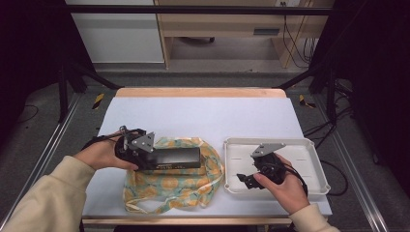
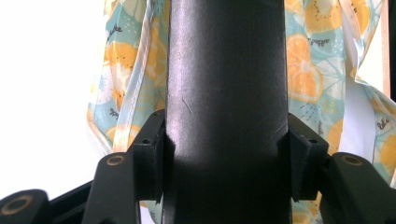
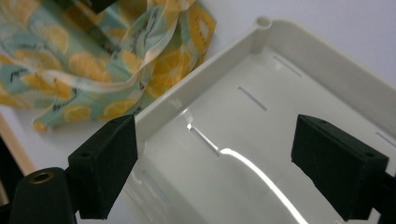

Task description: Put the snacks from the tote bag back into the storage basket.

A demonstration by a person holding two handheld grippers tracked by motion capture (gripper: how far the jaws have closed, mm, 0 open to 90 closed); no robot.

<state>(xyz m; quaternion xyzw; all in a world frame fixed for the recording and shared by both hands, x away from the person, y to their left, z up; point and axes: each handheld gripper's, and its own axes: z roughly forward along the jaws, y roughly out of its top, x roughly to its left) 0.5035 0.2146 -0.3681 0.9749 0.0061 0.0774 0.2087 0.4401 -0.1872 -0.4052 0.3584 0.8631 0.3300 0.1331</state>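
1. High view: your left gripper clamps a long black box above a citrus-print cloth bag lying on the white-covered table.
2. Left gripper view: your two jaws press the box's opposite sides, the box running straight out between them, with the bag's orange-slice fabric behind it on either side.
3. Right gripper view: your right gripper hangs over a white plastic tray, jaws spread wide with nothing between them; the tray's near rim passes by the left jaw, the bag beyond it.
4. High view: your right hand holds that gripper over the tray's front left part.
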